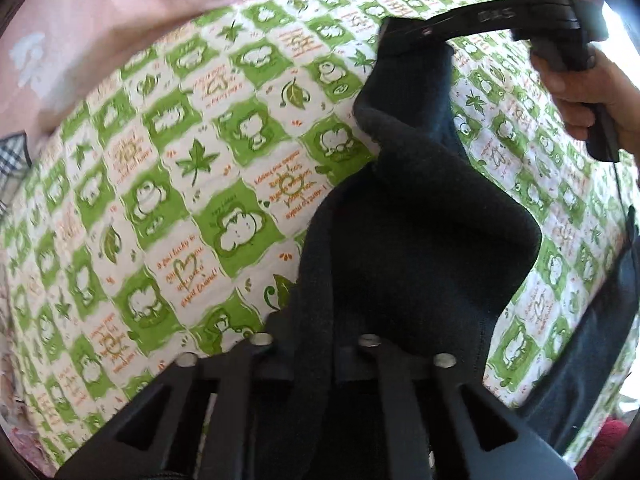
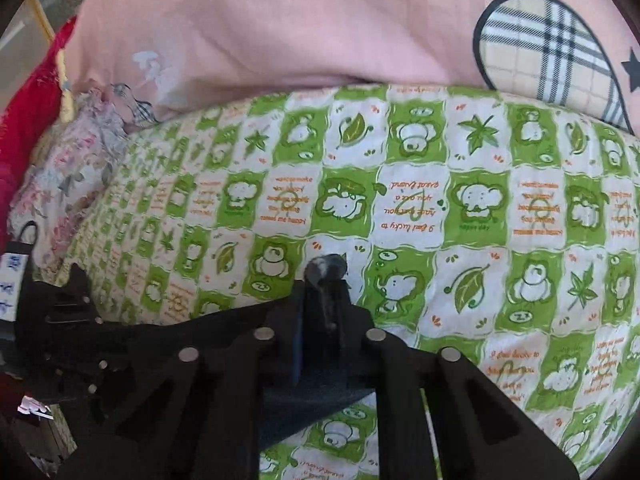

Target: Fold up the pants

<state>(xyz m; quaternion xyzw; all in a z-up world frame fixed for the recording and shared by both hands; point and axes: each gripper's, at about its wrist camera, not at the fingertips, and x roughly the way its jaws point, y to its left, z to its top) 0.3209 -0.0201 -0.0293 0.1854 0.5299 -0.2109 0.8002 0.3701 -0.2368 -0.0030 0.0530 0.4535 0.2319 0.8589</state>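
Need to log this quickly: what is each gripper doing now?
Left gripper: shut on the dark pants.
Right gripper: shut on the pants.

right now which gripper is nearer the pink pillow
Right. The right gripper holds its end of the pants up close to the pink pillow; the left gripper grips the other end farther back.
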